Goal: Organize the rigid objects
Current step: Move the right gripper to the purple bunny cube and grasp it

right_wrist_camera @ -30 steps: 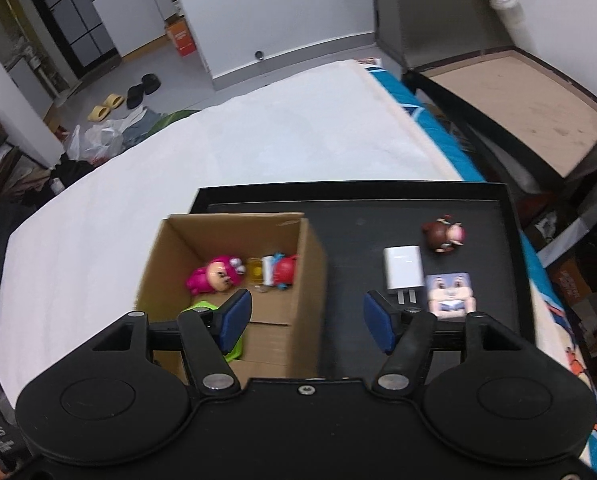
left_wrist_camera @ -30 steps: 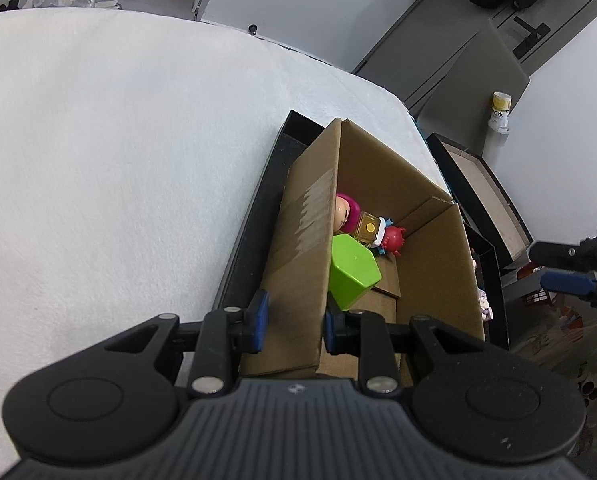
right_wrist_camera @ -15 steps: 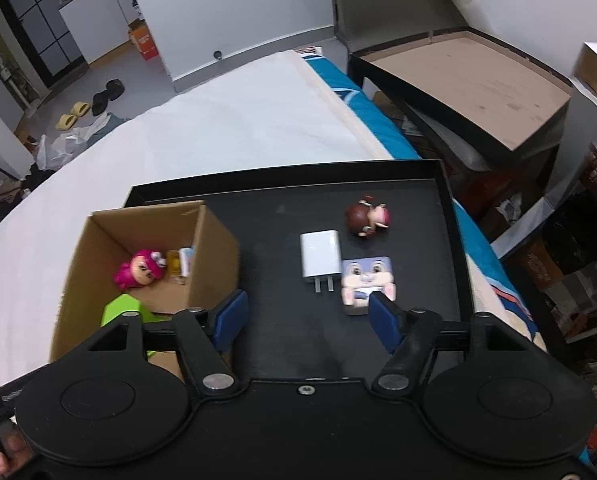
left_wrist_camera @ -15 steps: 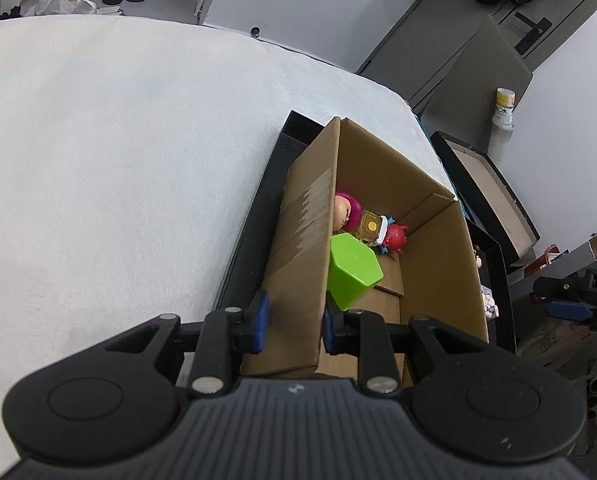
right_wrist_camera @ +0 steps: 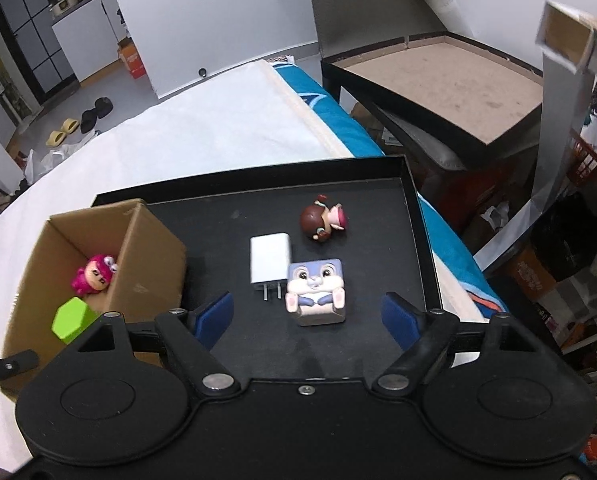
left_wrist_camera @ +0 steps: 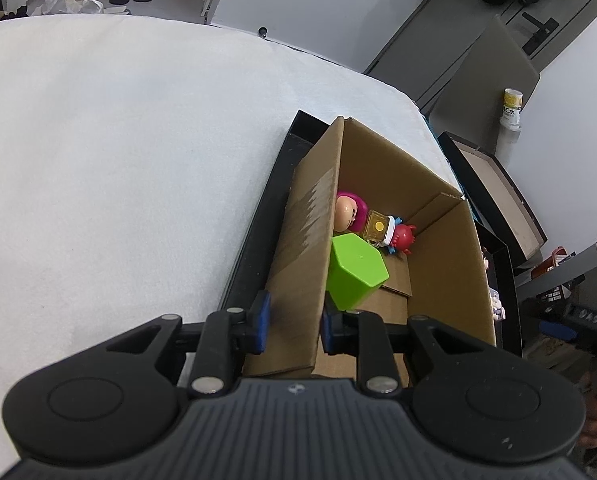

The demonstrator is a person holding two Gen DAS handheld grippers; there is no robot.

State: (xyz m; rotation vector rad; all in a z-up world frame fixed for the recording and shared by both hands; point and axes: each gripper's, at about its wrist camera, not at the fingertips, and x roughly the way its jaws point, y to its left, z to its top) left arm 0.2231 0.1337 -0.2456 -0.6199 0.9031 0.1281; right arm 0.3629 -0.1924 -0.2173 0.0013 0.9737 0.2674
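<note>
A cardboard box (left_wrist_camera: pixel 442 256) stands at the left end of a black tray (right_wrist_camera: pixel 378 188). My left gripper (left_wrist_camera: pixel 292 322) is shut on the box's near left wall. Inside lie a green hexagonal block (left_wrist_camera: pixel 354 270), a pink-haired figurine (left_wrist_camera: pixel 348 212) and a red toy with a yellow cube (left_wrist_camera: pixel 390 232). My right gripper (right_wrist_camera: pixel 308 316) is open and empty above the tray, just in front of a blue rabbit cube (right_wrist_camera: pixel 316 290). A white charger (right_wrist_camera: pixel 269 258) and a brown-haired figurine (right_wrist_camera: pixel 320 222) lie beyond it. The box (right_wrist_camera: pixel 146 256) shows at the left there.
The tray rests on a white bed (left_wrist_camera: pixel 118 152). A black-framed side table (right_wrist_camera: pixel 450 88) stands to the right past the bed's blue edge. Cluttered shelves and boxes (right_wrist_camera: pixel 570 240) fill the floor at the far right.
My right gripper has swung right, from over the box to over the loose toys on the tray, and its jaws have spread wider. My left gripper has kept its hold on the box wall.
</note>
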